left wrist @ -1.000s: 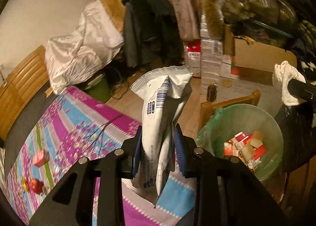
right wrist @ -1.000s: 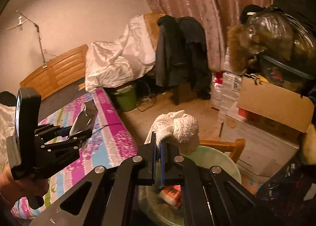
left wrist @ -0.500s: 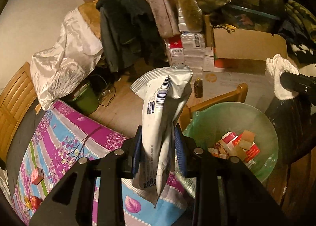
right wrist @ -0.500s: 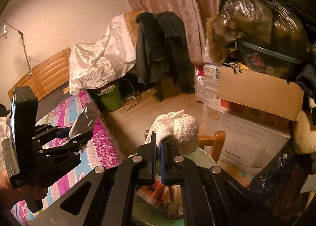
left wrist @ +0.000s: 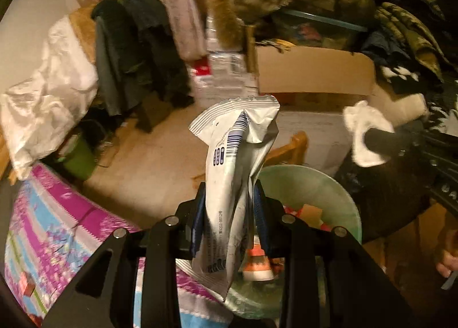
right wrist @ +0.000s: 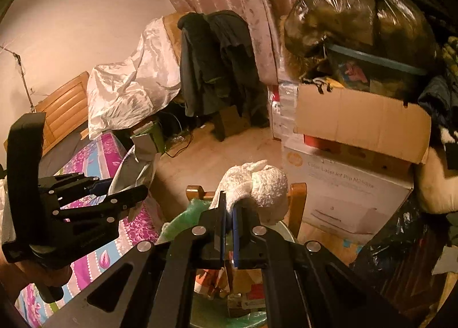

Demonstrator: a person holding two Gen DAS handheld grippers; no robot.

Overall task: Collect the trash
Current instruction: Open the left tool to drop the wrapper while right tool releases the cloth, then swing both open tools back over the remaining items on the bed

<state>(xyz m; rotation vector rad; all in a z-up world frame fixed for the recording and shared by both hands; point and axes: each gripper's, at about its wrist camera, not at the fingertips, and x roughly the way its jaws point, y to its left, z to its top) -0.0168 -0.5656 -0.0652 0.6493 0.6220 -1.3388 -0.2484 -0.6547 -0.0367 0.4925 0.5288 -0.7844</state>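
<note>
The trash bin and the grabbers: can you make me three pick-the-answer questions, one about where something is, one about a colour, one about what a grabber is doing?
1. Where is the white wrapper?
A. in the left gripper
B. on the floor
C. on the bed

2. What colour is the bag lining the trash bin?
A. red
B. green
C. blue

3. What is the right gripper doing?
A. hanging empty
B. pinching a white tissue wad
C. holding a bottle

Answers: 1 A, the wrapper stands between its opening jaws; 2 B, the liner looks pale green; 3 B, its jaws are shut on the wad.
</note>
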